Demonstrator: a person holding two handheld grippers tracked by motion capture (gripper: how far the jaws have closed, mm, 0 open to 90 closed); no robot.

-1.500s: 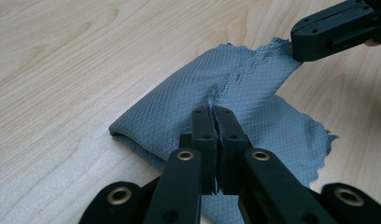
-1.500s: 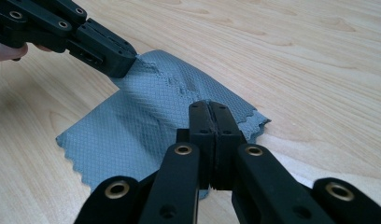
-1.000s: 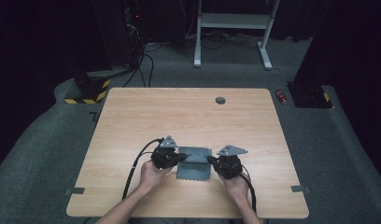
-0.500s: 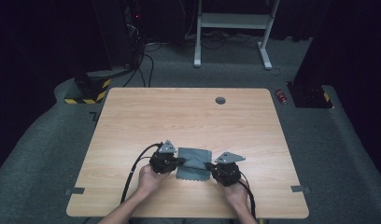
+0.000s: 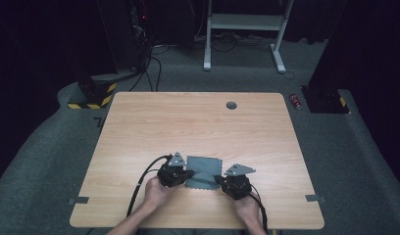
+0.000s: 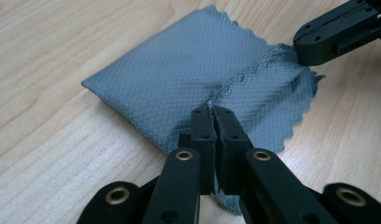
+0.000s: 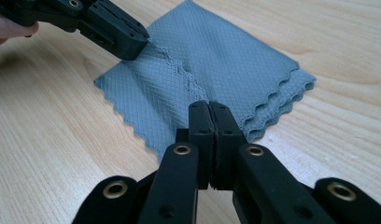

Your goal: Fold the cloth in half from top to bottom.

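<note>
Cloth (image 5: 204, 171), folded and grey, now lies nearer the table's (image 5: 139, 127) near edge than a second ago, left gripper (image 5: 187, 175) and right gripper (image 5: 220, 180) each pinching a near corner, likely mid-fold.

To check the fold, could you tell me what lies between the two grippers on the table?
In the high view, the grey cloth spans the stretch between the left gripper and right gripper; each is shut on one of its near corners.
</note>
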